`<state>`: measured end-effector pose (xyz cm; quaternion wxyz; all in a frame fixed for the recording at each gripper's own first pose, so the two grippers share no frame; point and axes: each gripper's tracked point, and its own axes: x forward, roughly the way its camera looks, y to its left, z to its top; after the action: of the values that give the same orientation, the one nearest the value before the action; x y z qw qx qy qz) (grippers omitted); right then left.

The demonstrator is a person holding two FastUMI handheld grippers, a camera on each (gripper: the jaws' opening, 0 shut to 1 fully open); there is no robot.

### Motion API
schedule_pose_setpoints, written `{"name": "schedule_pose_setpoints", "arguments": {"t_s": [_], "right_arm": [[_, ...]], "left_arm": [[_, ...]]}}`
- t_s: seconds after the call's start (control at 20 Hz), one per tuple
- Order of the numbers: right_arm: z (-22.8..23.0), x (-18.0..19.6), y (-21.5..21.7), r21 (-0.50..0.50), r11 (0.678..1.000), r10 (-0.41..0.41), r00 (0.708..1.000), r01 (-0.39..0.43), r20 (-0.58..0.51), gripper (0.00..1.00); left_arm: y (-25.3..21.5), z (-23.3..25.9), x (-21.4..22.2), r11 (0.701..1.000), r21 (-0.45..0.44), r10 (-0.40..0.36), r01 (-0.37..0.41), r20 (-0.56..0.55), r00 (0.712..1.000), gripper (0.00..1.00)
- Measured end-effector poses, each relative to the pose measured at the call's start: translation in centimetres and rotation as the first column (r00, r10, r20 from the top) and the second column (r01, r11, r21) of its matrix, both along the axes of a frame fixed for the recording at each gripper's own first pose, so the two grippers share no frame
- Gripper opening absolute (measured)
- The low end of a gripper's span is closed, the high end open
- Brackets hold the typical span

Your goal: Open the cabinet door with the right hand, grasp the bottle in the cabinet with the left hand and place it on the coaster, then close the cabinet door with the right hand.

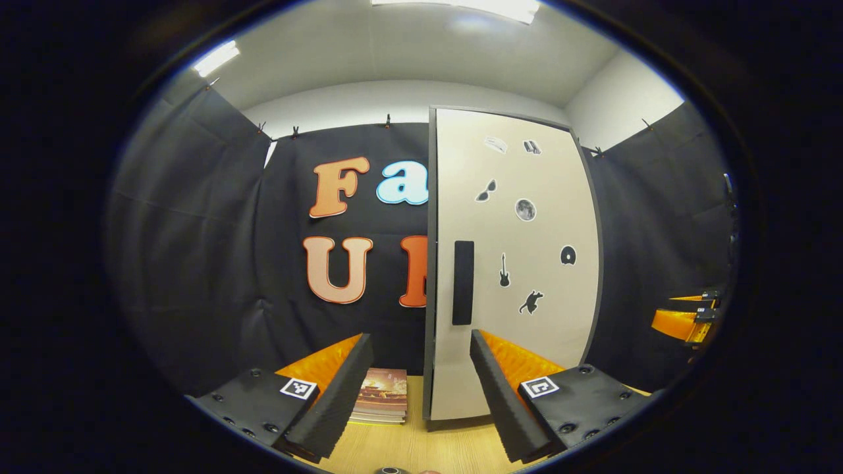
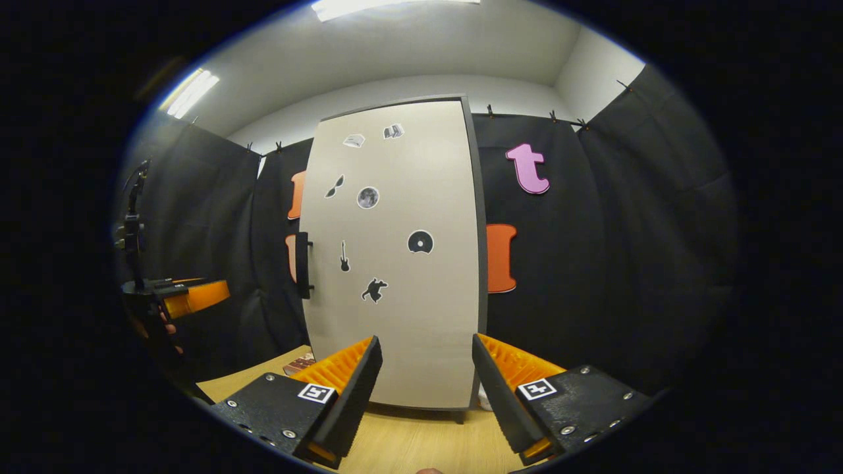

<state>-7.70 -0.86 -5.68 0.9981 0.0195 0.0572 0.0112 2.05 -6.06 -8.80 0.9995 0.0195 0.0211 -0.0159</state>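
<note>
Ahead of my right gripper (image 2: 421, 388), fingers apart and empty, the cabinet door (image 2: 395, 257) stands closed with its black handle (image 2: 302, 263) untouched, so the bottle is presumably behind it, and my left gripper (image 1: 421, 388), likewise spread, waits by the books (image 1: 383, 395): every step remains.

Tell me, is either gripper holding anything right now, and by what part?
Nothing is held. The left gripper and right gripper both stand open and empty, short of the shut cabinet door and its handle.
</note>
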Motion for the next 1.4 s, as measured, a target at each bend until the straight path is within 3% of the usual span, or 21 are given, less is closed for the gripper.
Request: {"name": "schedule_pose_setpoints", "arguments": {"t_s": [0.05,0.1,0.15,0.2,0.25,0.3,0.35,0.45,0.5,0.6,1.3,1.4], "right_arm": [[0.4,-0.2,-0.1,-0.003,1.0,-0.007,1.0,0.007,0.007,0.86],[0.9,-0.5,-0.1,-0.004,1.0,-0.008,1.0,0.008,0.017,0.86],[1.4,-0.7,0.0,-0.003,1.0,-0.008,1.0,0.008,0.027,0.86],[1.8,-0.8,0.2,0.001,1.0,-0.004,0.999,0.004,0.034,0.86],[2.2,-0.9,0.5,0.004,1.0,0.001,0.999,-0.001,0.042,0.87],[2.5,-0.9,0.6,0.006,1.0,0.004,0.999,-0.004,0.047,0.87],[2.8,-1.1,0.8,0.008,1.0,0.008,0.999,-0.008,0.05,0.86],[3.2,-1.2,1.2,0.006,1.0,0.015,0.998,-0.015,0.058,0.86],[3.3,-1.2,1.5,0.001,1.0,0.021,0.998,-0.021,0.056,0.86],[3.6,-1.1,1.7,-0.021,0.999,0.033,0.998,-0.032,0.055,0.86],[7.4,-2.2,2.2,-0.044,0.999,0.032,0.994,-0.027,0.102,0.9],[7.4,-2.2,2.1,-0.033,0.999,0.026,0.994,-0.022,0.104,0.9]], "left_arm": [[0.2,0.2,-0.2,1.0,-0.003,0.003,-0.003,0.002,1.0,0.94],[0.3,0.5,-0.4,1.0,-0.005,0.005,-0.005,0.004,1.0,1.0],[0.4,0.8,-0.6,1.0,-0.001,0.015,-0.015,0.012,1.0,1.0],[0.7,1.1,-0.7,1.0,0.002,0.025,-0.025,0.024,0.999,0.94],[0.7,1.2,-0.7,1.0,0.003,0.027,-0.027,0.028,0.999,0.94],[0.7,1.2,-0.6,1.0,0.004,0.028,-0.028,0.027,0.999,1.0],[0.7,1.4,-0.5,1.0,0.003,0.031,-0.031,0.029,0.999,0.97],[0.8,1.7,-0.6,1.0,-0.006,0.03,-0.03,0.034,0.999,1.0],[0.9,2.0,-0.7,0.999,-0.009,0.033,-0.032,0.04,0.999,0.94],[1.4,2.2,-0.8,0.999,-0.004,0.042,-0.042,0.044,0.998,1.0],[0.7,3.7,-1.5,1.0,-0.004,0.015,-0.015,0.053,0.998,0.94],[0.3,3.7,-1.7,1.0,0.002,0.001,-0.002,0.051,0.999,0.97]]}}
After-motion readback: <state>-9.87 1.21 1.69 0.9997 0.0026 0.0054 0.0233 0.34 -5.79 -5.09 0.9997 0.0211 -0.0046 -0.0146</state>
